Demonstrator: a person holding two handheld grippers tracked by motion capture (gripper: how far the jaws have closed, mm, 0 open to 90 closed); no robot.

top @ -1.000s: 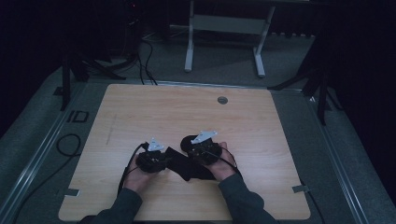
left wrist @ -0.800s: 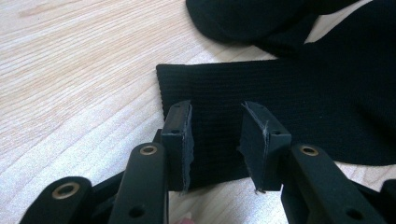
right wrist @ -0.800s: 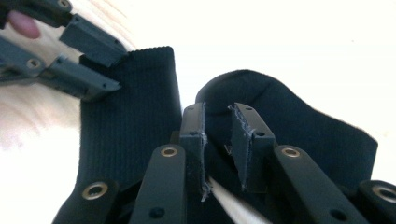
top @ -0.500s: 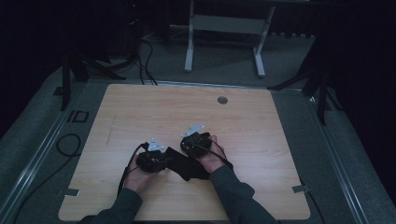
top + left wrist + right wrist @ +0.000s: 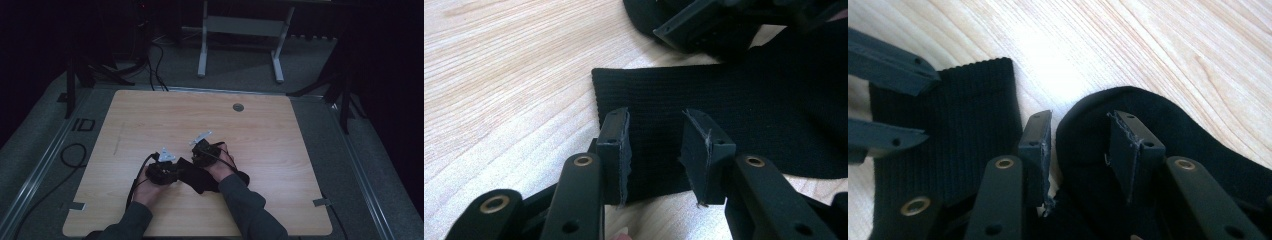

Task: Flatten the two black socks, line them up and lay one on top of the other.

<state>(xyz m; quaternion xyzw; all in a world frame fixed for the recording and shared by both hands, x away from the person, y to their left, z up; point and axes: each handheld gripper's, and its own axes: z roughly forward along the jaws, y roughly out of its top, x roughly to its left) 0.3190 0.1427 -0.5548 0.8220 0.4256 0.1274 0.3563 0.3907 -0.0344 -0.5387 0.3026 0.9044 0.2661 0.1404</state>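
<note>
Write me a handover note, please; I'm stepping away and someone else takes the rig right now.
Left claw: open, jaws astride the ribbed cuff edge of the black sock, not clamped.
Right claw: open, over the sock's rounded end, nothing gripped.
The sock lies flat at the near middle of the wooden table, between both hands.
Done: both claws positioned.
Left: probably close on the sock and handle it.

Overhead plus two close tool cams
</note>
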